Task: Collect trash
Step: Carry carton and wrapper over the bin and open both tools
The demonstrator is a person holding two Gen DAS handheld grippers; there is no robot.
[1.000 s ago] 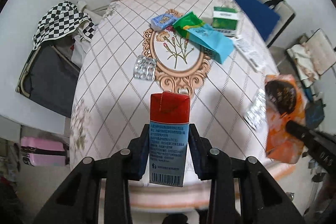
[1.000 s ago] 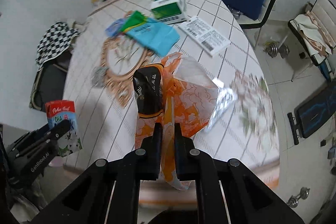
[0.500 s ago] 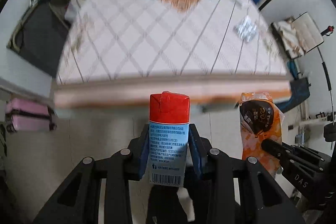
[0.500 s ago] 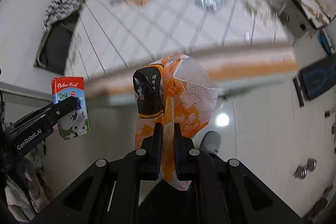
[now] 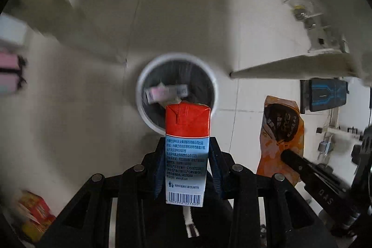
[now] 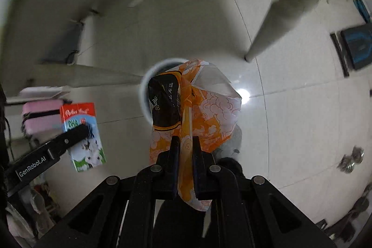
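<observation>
Left wrist view: the left hand-held gripper (image 5: 186,159) clamps a milk carton (image 5: 186,155) above a white-rimmed bin (image 5: 176,69) on the floor (image 5: 81,120); some litter already lies inside. The right hand-held gripper (image 6: 185,155) pinches an orange wrapper (image 6: 200,113) over that bin. Neither piece is dropped yet; releasing both looks like the remaining step.

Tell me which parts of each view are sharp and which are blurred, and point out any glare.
Left wrist view: the milk carton and left gripper are sharp; the trash bin and floor are motion-smeared. Right wrist view: the orange snack bag and right gripper are crisp, the background streaks, and a bright lamp reflection glares off the floor tile.
</observation>
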